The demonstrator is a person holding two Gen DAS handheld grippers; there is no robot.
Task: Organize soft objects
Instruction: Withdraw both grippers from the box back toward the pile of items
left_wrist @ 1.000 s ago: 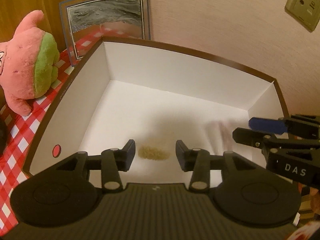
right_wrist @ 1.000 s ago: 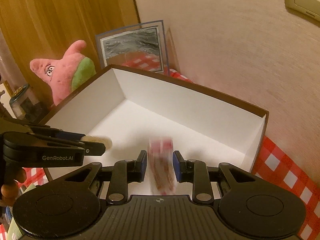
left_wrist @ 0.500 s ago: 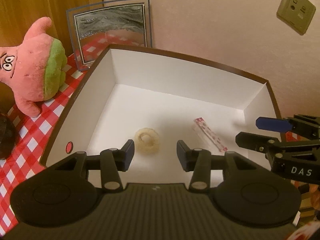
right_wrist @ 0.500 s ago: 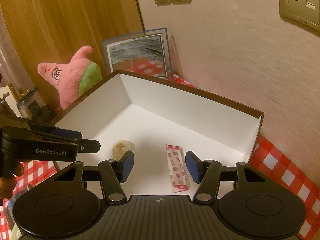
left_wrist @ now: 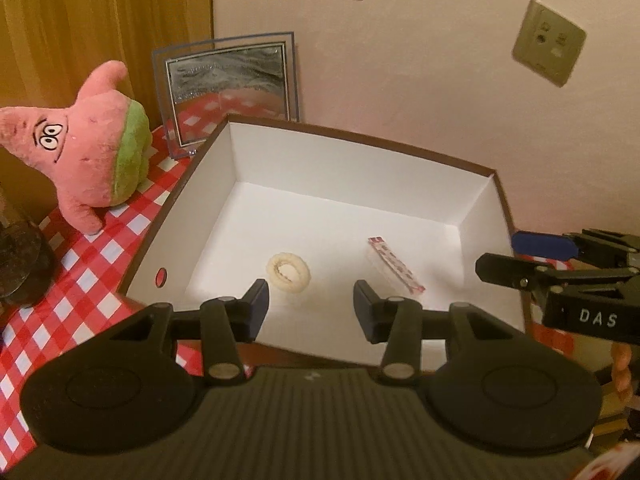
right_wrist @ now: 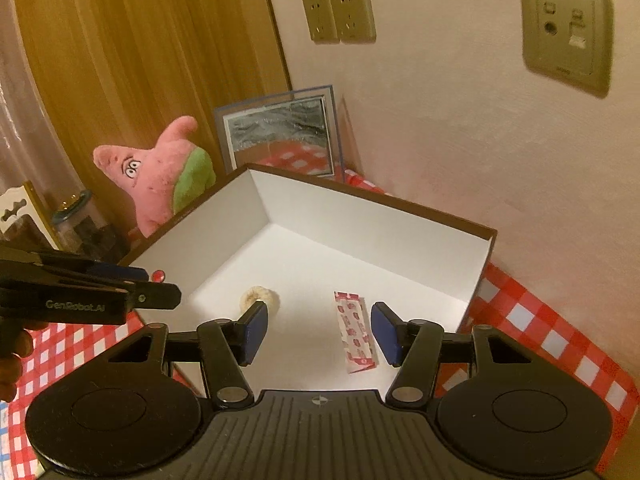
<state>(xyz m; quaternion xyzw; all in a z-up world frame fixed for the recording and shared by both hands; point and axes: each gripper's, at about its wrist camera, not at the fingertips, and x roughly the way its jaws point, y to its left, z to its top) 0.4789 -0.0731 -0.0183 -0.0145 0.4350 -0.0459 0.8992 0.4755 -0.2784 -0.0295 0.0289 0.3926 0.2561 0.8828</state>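
Note:
A white box with a brown rim [left_wrist: 360, 136] [right_wrist: 380, 200] sits on a red-checked cloth. On its floor lie a cream ring-shaped scrunchie [left_wrist: 288, 272] [right_wrist: 260, 298] and, to its right, a flat red-and-white packet [left_wrist: 394, 266] [right_wrist: 356, 332]. My left gripper [left_wrist: 310, 306] hangs open above the box's near edge with nothing between its fingers; it also enters the right wrist view from the left as the left gripper [right_wrist: 156, 286]. My right gripper [right_wrist: 318, 330] is open and empty above the near side of the box, and the left wrist view shows this right gripper [left_wrist: 508, 254] over the box's right wall.
A pink and green star plush [left_wrist: 88, 148] [right_wrist: 160, 176] stands left of the box. A framed picture [left_wrist: 232, 84] [right_wrist: 280, 132] leans on the wall behind it. A dark jar [right_wrist: 80, 224] is at far left. Wall sockets [right_wrist: 340, 12] sit above.
The right gripper opened and let go of the packet, which now lies on the box floor. The scrunchie settled there too. Both grippers drew back and up from the box.

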